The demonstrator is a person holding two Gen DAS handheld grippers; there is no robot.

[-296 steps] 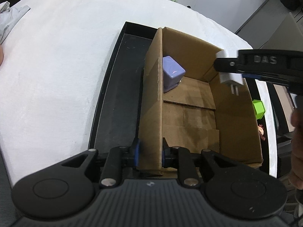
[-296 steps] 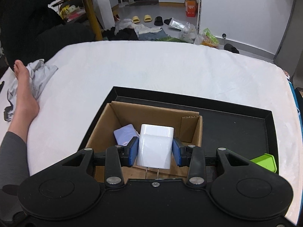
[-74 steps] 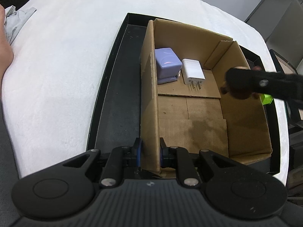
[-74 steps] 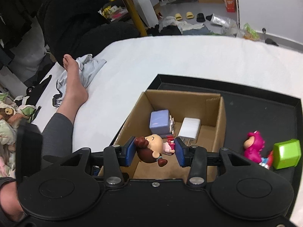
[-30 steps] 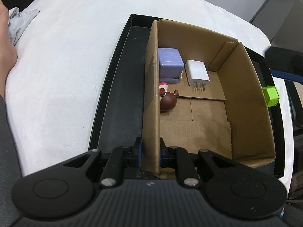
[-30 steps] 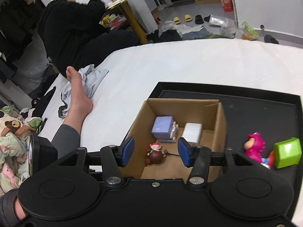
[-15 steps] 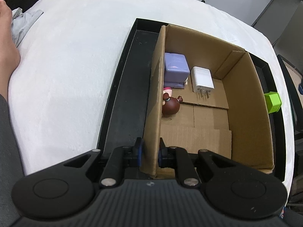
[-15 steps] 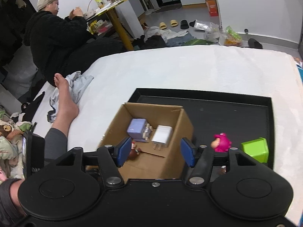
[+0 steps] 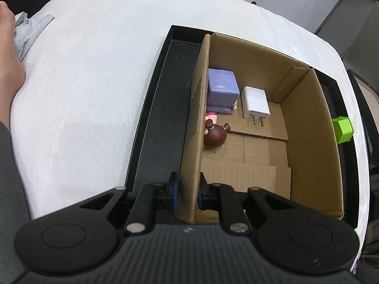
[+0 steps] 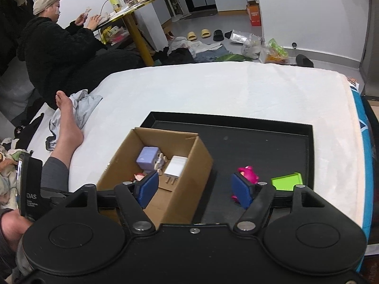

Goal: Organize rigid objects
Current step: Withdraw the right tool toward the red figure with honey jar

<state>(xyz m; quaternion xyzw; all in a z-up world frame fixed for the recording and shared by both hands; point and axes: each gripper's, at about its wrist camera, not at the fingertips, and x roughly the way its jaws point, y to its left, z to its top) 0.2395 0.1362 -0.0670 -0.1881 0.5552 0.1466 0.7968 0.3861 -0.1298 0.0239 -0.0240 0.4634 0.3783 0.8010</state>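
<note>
An open cardboard box (image 9: 305, 127) (image 10: 191, 179) stands in a black tray (image 9: 163, 108) (image 10: 260, 139). Inside lie a purple cube (image 9: 221, 86) (image 10: 146, 158), a white charger (image 9: 255, 103) (image 10: 175, 169) and a brown-haired doll figure (image 9: 214, 133). My left gripper (image 9: 187, 193) is shut on the box's near left wall. My right gripper (image 10: 194, 189) is open and empty, above the box's right wall. A pink figure (image 10: 247, 177) and a green block (image 10: 286, 181) (image 9: 342, 130) lie in the tray right of the box.
The tray sits on a white bed (image 10: 213, 90) (image 9: 83, 82). A bare foot (image 10: 68, 123) and grey cloth (image 10: 83, 108) lie at the left edge. A seated person (image 10: 54, 45) and a cluttered floor are beyond the bed.
My right gripper released the doll into the box, opened wide, and moved back and right toward the pink figure. The left gripper still holds the box wall.
</note>
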